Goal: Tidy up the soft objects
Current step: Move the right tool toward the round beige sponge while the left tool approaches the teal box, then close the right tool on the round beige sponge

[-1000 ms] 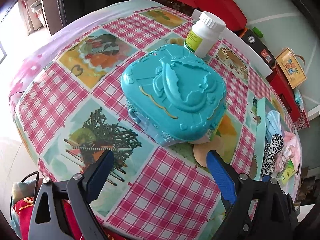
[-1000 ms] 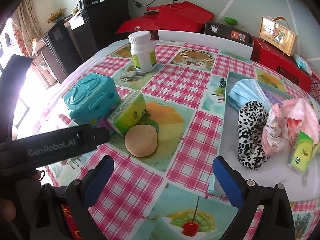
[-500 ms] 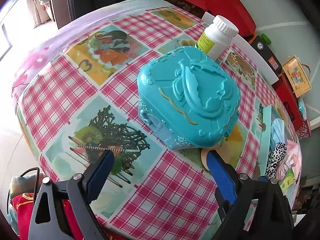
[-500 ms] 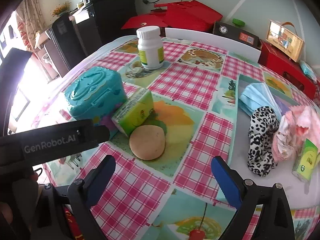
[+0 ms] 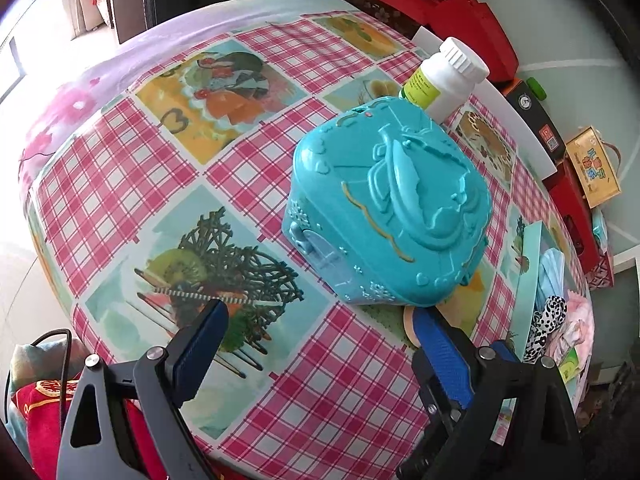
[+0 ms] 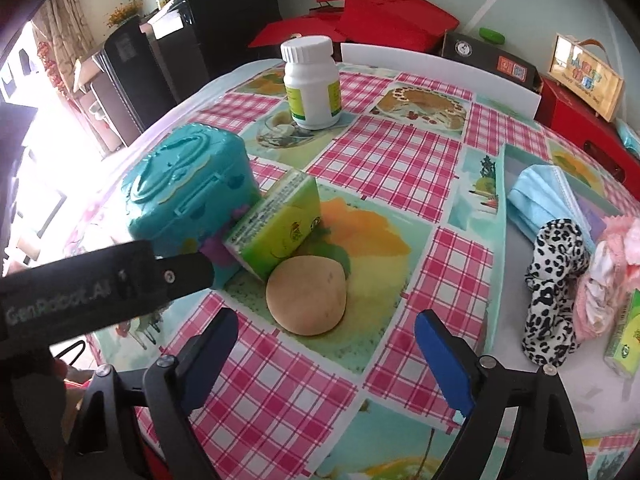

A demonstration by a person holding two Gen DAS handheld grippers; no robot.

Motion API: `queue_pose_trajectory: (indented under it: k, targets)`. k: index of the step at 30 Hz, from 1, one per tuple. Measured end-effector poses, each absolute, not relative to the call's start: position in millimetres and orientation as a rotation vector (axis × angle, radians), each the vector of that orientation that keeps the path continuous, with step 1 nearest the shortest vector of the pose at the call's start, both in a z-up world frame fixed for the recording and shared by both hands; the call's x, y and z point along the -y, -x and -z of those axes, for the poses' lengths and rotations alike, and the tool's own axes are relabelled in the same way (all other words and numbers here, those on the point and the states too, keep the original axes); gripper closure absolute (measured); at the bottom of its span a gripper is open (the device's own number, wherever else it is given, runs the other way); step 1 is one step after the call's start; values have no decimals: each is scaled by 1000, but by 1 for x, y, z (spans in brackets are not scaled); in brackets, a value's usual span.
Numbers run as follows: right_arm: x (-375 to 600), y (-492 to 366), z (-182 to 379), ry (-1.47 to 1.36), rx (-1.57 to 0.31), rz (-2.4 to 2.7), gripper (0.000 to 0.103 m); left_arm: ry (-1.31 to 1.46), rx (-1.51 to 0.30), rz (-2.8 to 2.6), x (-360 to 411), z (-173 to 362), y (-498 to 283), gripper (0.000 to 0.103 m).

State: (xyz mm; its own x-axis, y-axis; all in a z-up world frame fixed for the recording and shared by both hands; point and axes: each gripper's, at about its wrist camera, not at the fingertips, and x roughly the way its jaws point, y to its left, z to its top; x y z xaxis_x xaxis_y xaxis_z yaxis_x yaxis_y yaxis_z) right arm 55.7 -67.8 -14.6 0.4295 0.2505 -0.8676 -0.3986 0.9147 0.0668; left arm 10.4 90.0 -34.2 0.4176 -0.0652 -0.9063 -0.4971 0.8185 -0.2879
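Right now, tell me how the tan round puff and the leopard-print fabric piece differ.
The tan round puff is a plain, flat disc; the leopard-print fabric piece is spotted black-and-white and bunched upright. The puff lies on the checked tablecloth against a green tissue pack; the fabric sits in the pale tray beside pink cloth. Both look soft and lie ungripped.

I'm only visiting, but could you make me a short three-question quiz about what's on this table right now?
1. True or false: the right gripper holds the tan puff.
2. What leans on the teal case? A) bottle B) green pack C) mask
3. Fill in: the leopard scrunchie lies in the ____.

Key: 1 false, both grippers are open; 2 B; 3 tray.
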Motion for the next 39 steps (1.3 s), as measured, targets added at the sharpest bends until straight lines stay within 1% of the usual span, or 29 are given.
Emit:
queue_pose_trajectory:
  k: [8,13,24,28,30,34,39]
  targets:
    - [55,-57,30,239,-1078,-399,23,598,-1129,-298,-94,37,-10,9]
    - [52,-58,35,274,-1073,-385,23,595,-1134,-302,-96,39,-10,9]
    - [54,-62,35,287,-1055,-352,30,588,-1141,-304,-95,40,-12,9]
    - [54,-63,35,290,-1050,-349,35,584,-1143,-301,-95,40,-12,9]
    - [53,-63,35,291,-1048,-351,36,584,-1143,-301,-95,40,-12,9]
    - [53,-62,34,289,-1040,-354,54,580,-1143,-298,-95,40,-12,9]
    - [56,-63,34,274,-1044,-344,55,576,-1144,-295,-94,41,-13,9]
